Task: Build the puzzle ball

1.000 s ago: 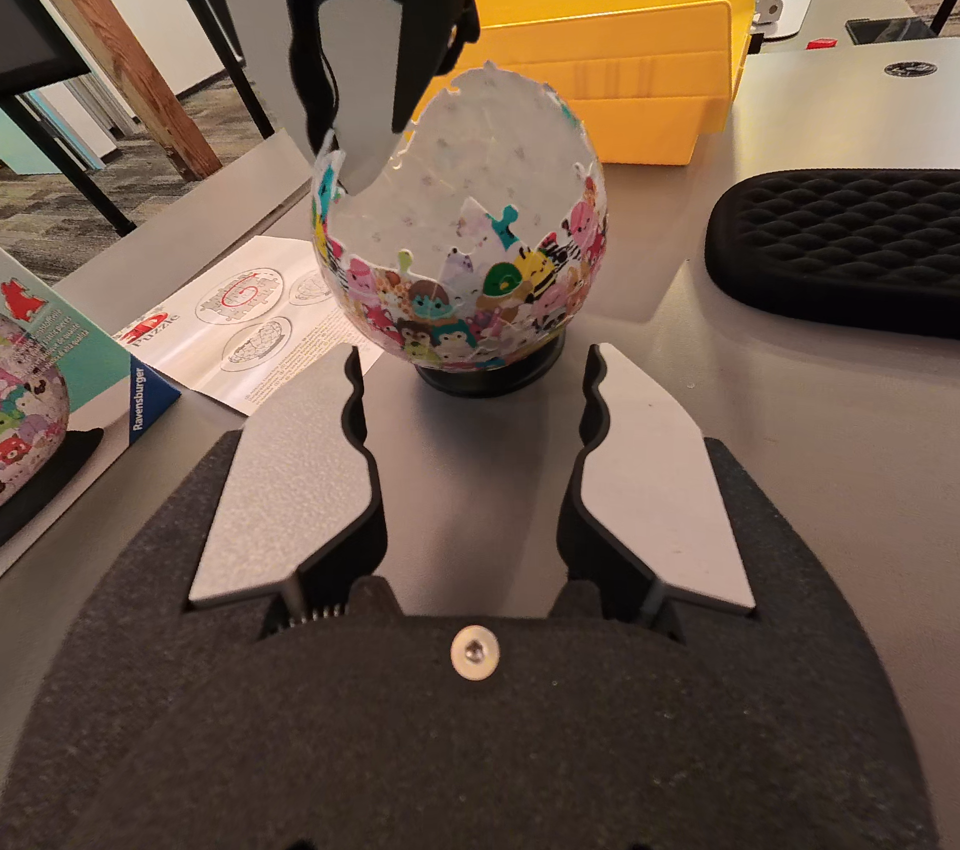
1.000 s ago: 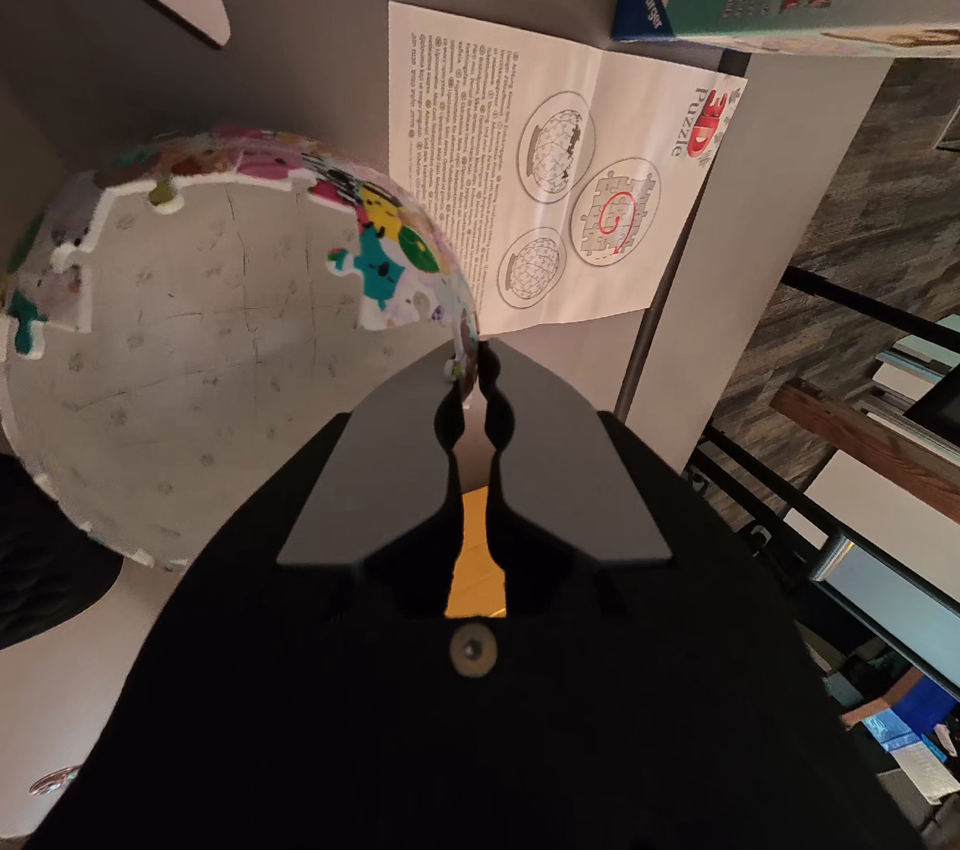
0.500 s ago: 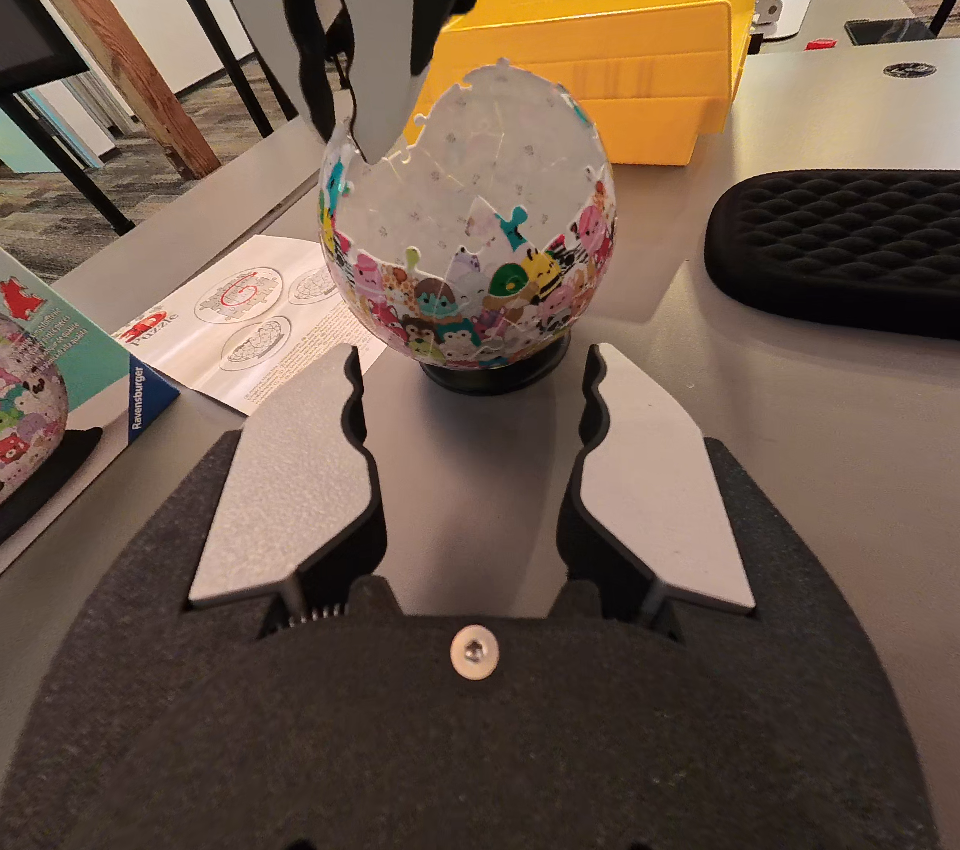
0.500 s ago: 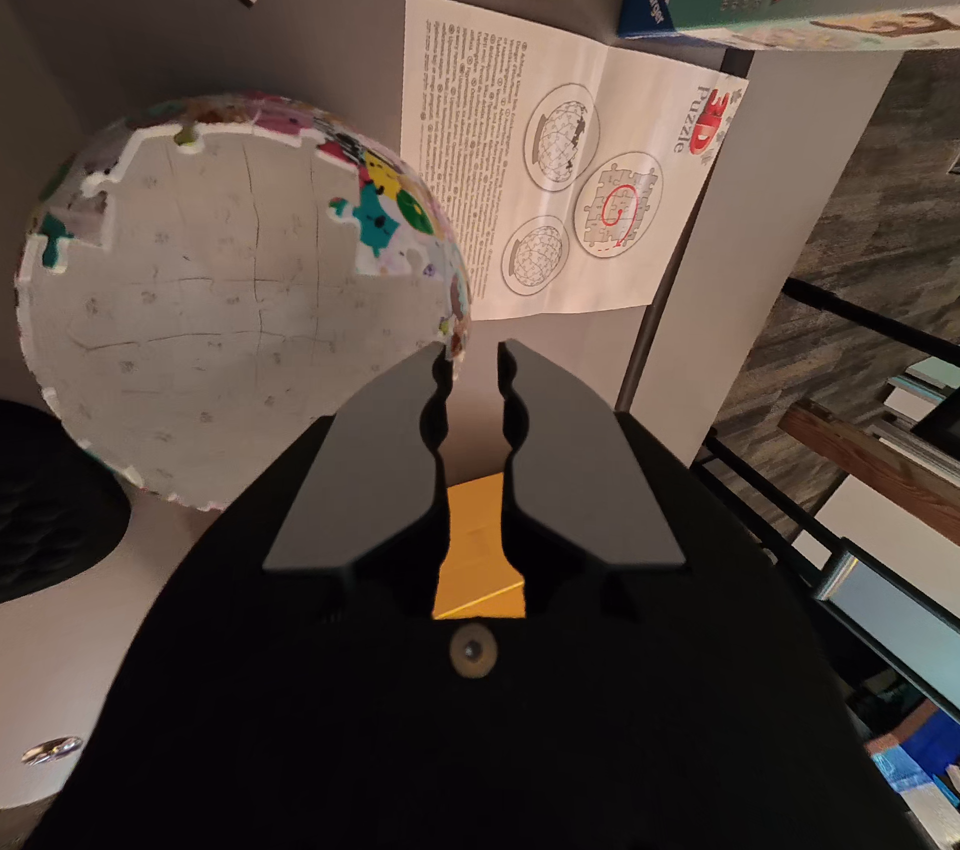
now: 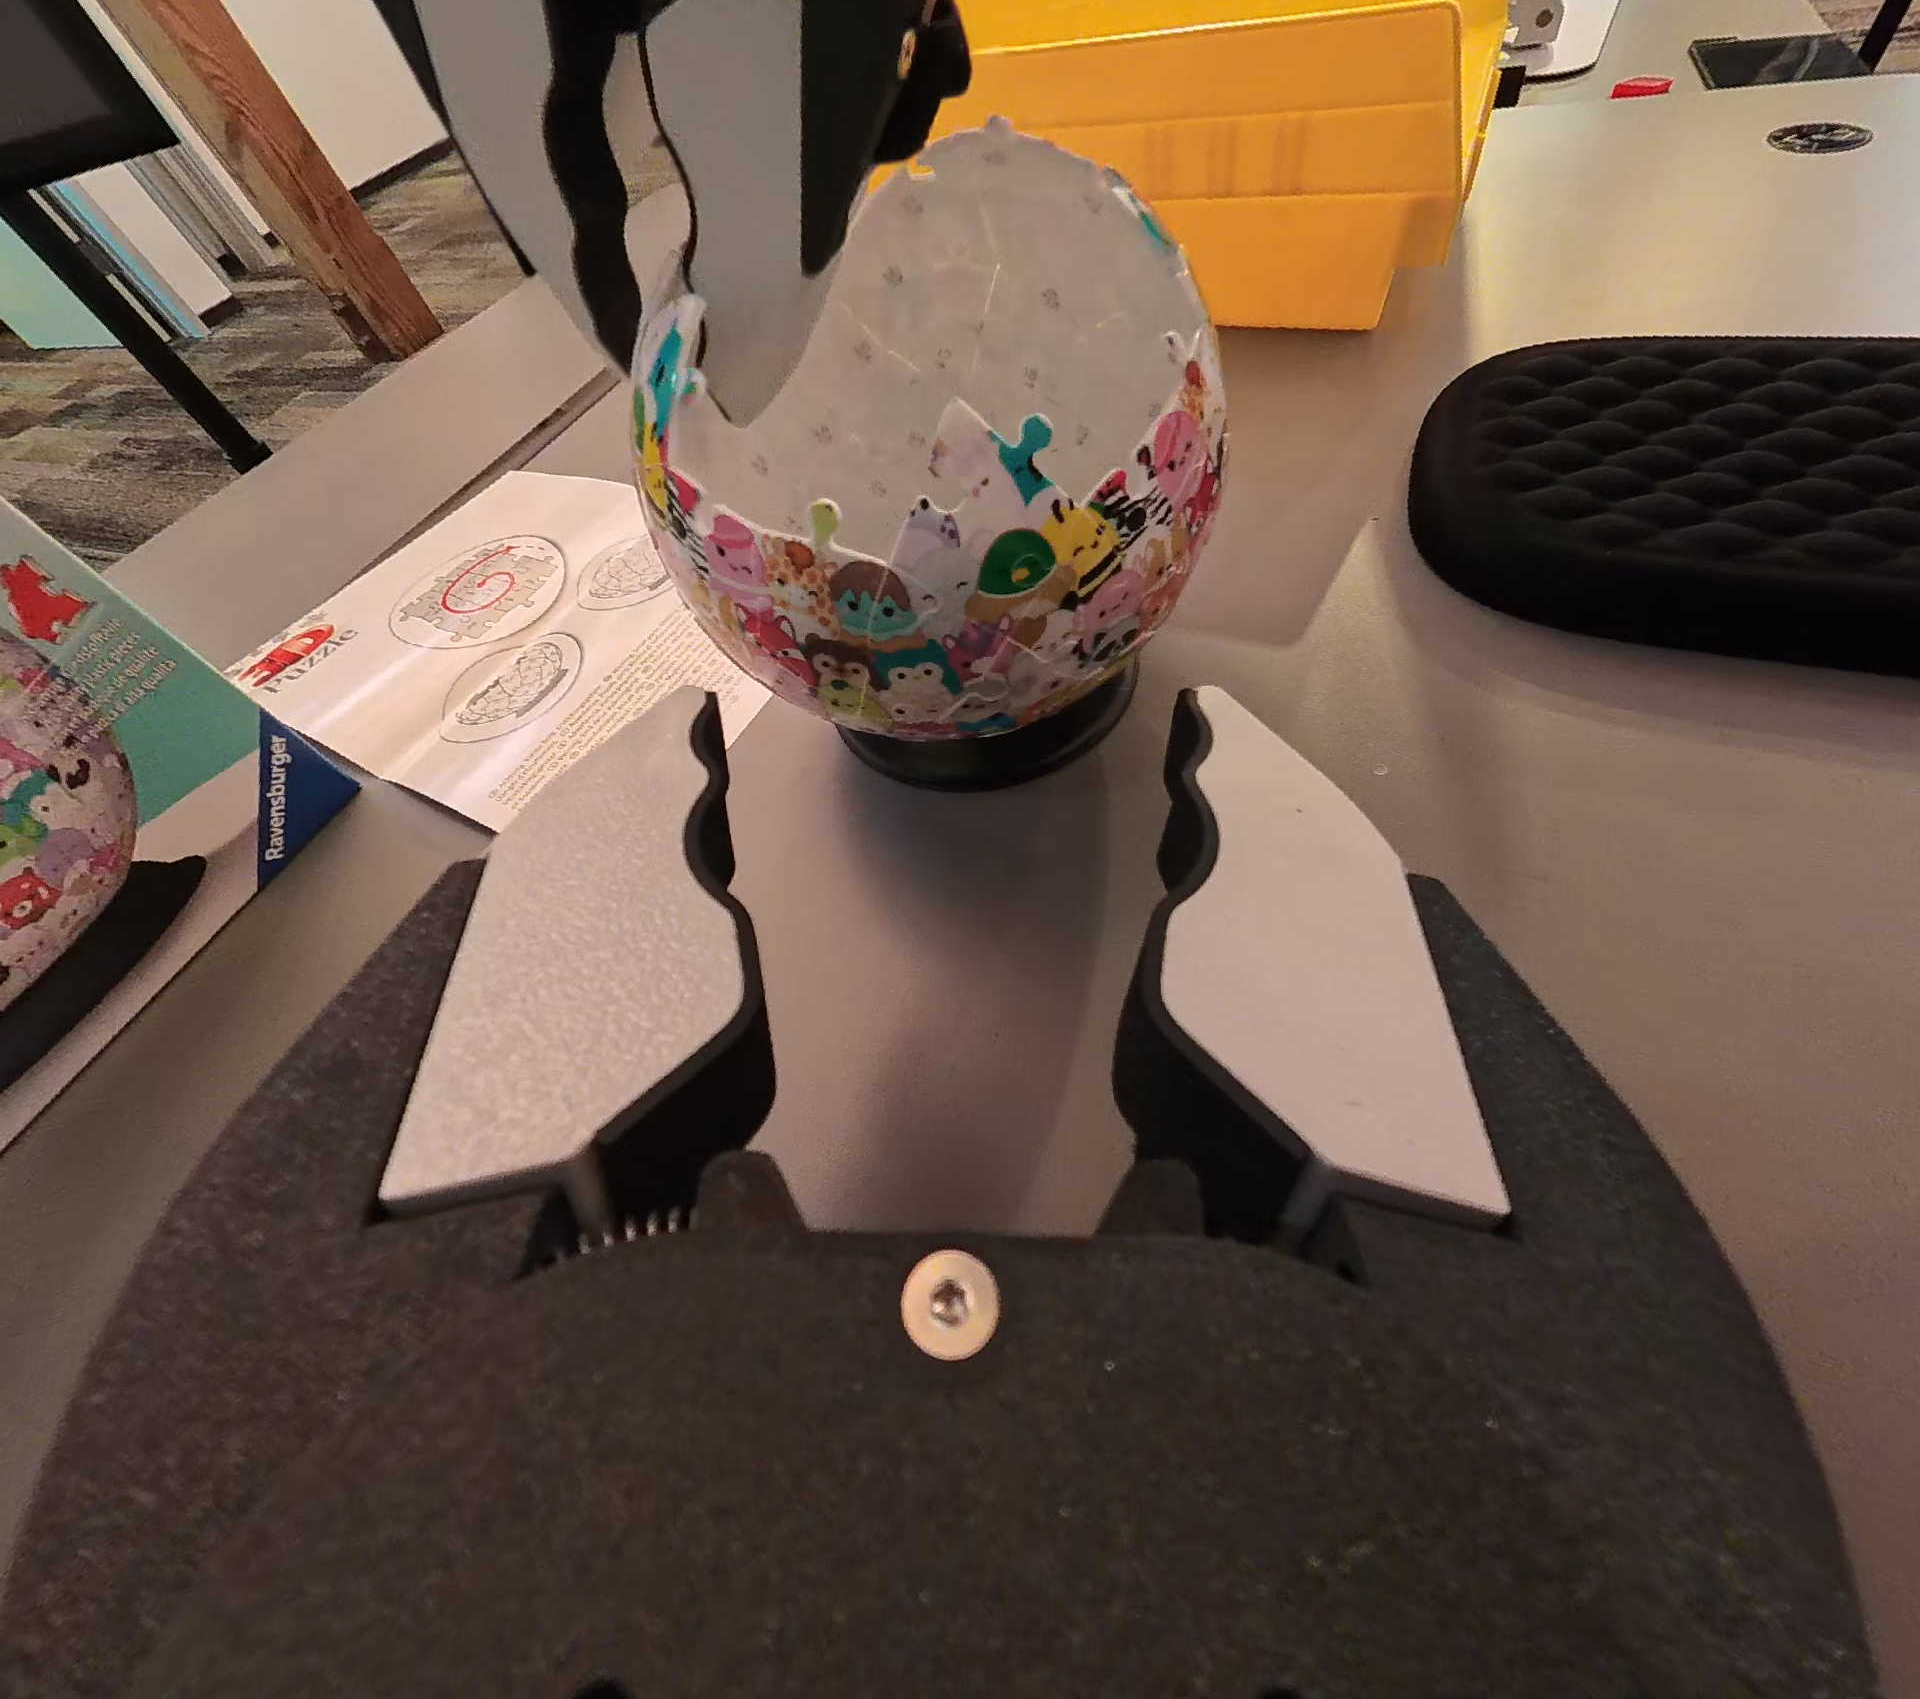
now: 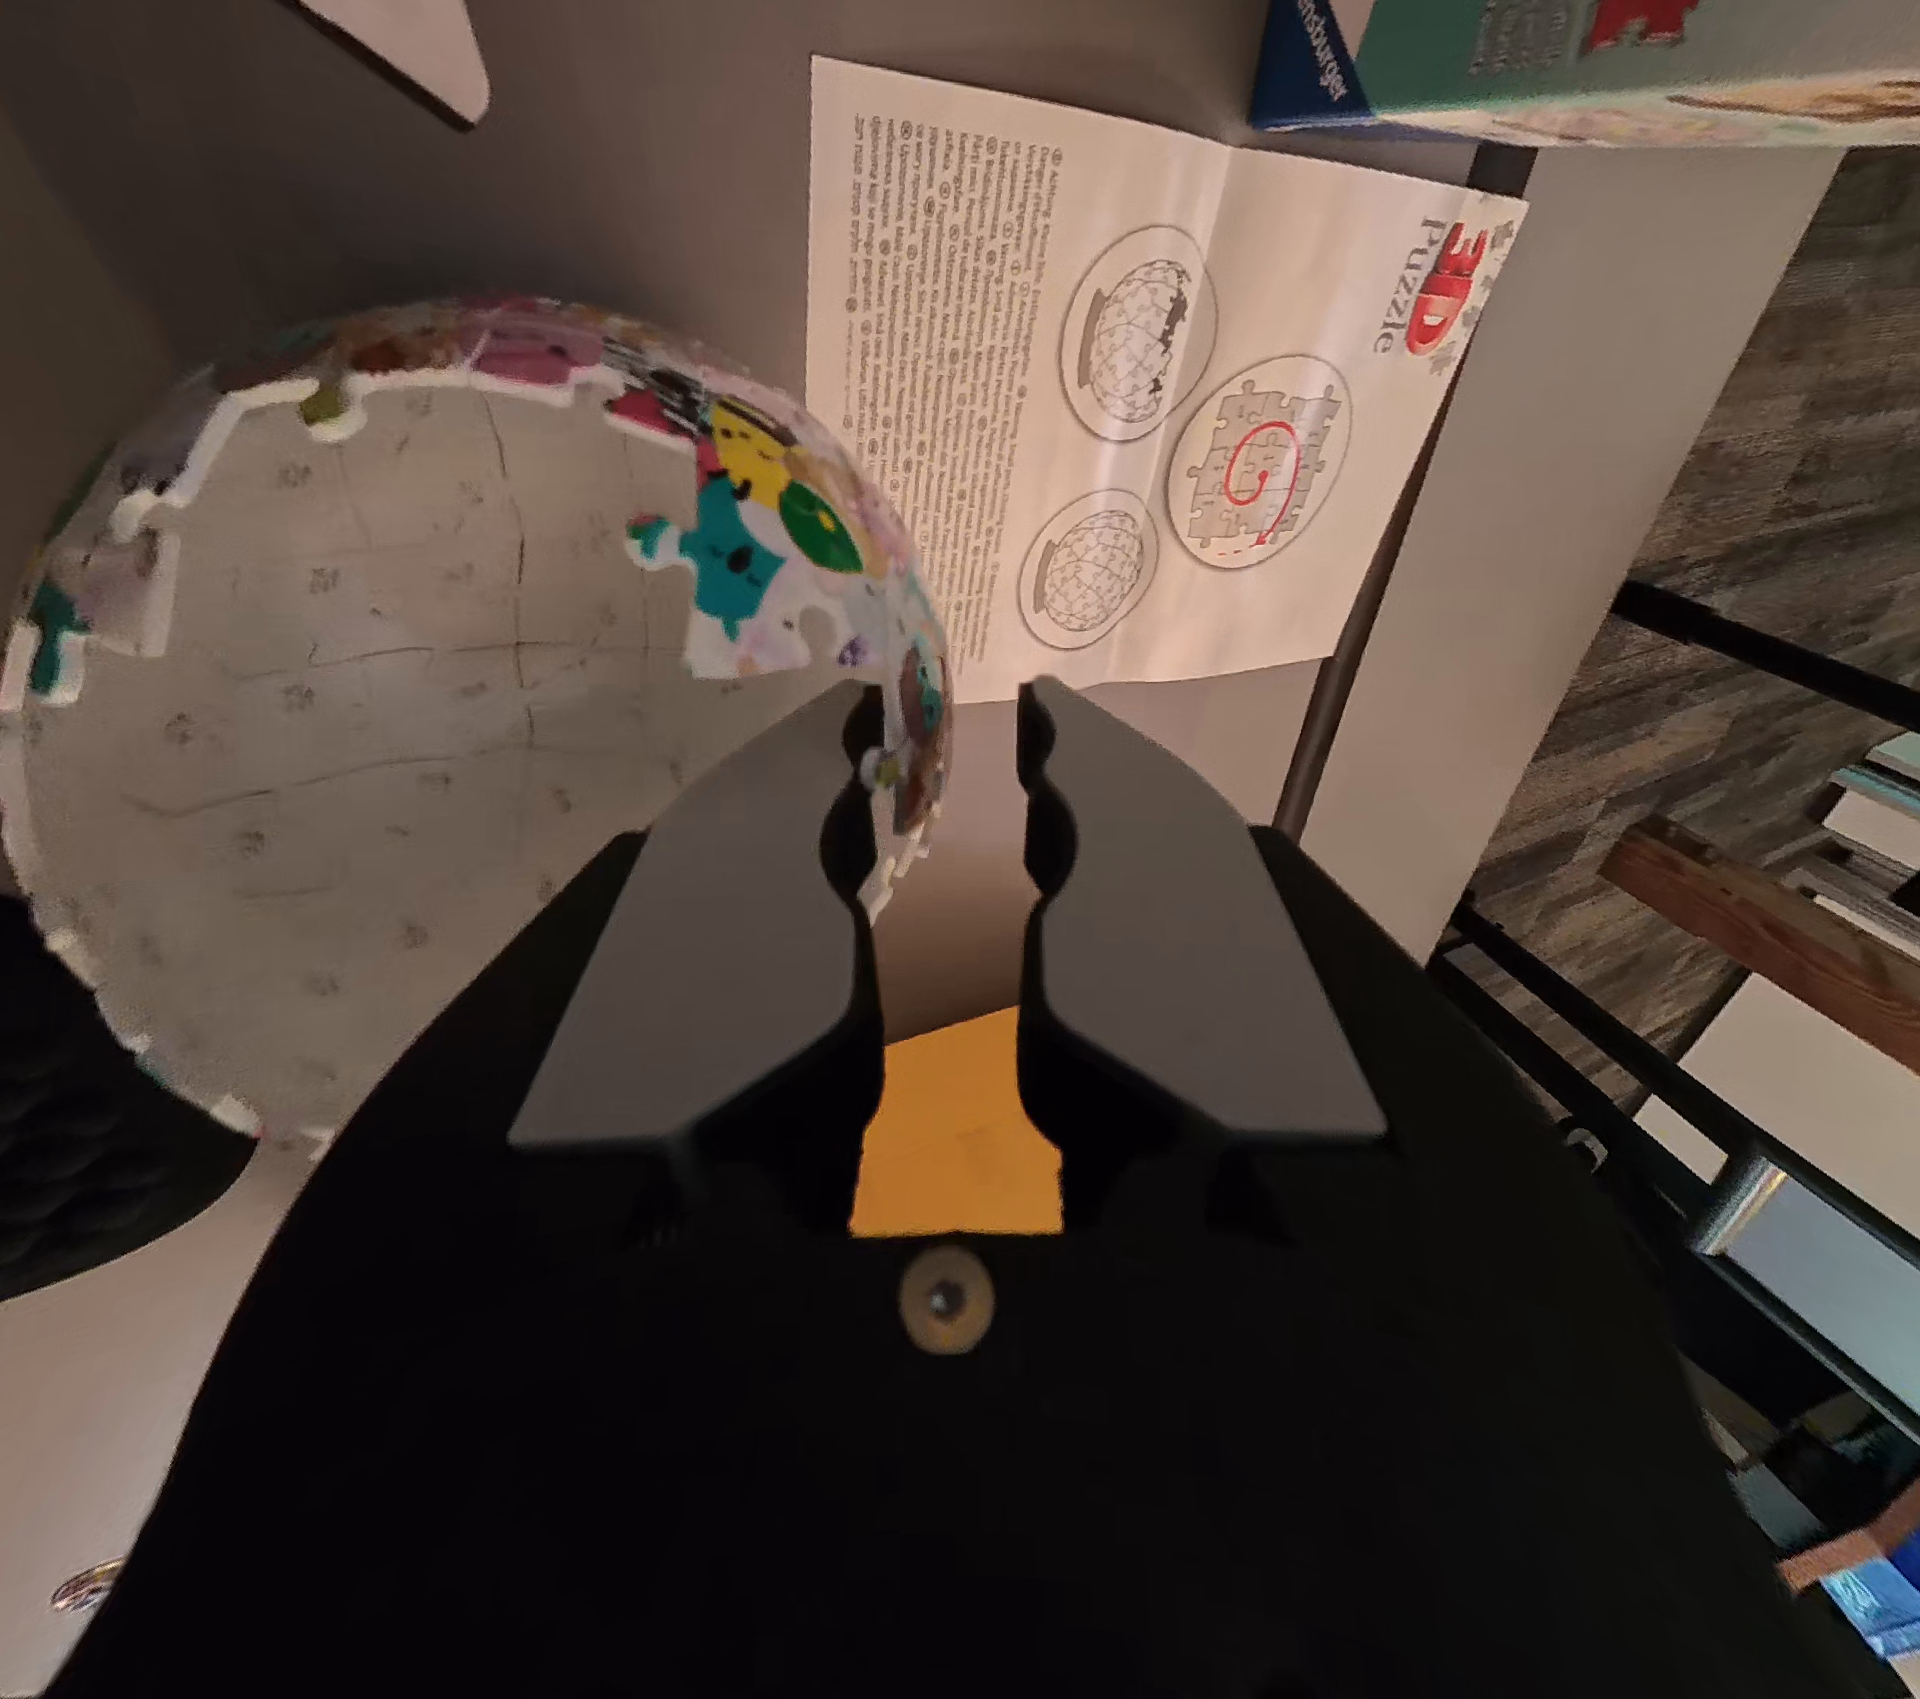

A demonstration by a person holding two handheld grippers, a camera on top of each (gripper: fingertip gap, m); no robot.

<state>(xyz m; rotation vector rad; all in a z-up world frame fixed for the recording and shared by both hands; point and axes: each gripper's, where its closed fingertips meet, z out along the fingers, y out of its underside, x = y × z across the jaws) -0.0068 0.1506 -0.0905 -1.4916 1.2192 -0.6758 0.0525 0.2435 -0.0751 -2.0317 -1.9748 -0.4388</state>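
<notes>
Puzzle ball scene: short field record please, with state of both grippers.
ball: puzzle ball, part built, top open, white inside showing
support: black stand on the grey table
right gripper: right gripper open, jaws astride the ball's rim, one finger inside, one outside
left gripper: left gripper open, empty, low in front of the stand
paper: instruction sheet flat, left of the ball
box: puzzle box at the left edge
behind: yellow bins
right side: black mat
</notes>
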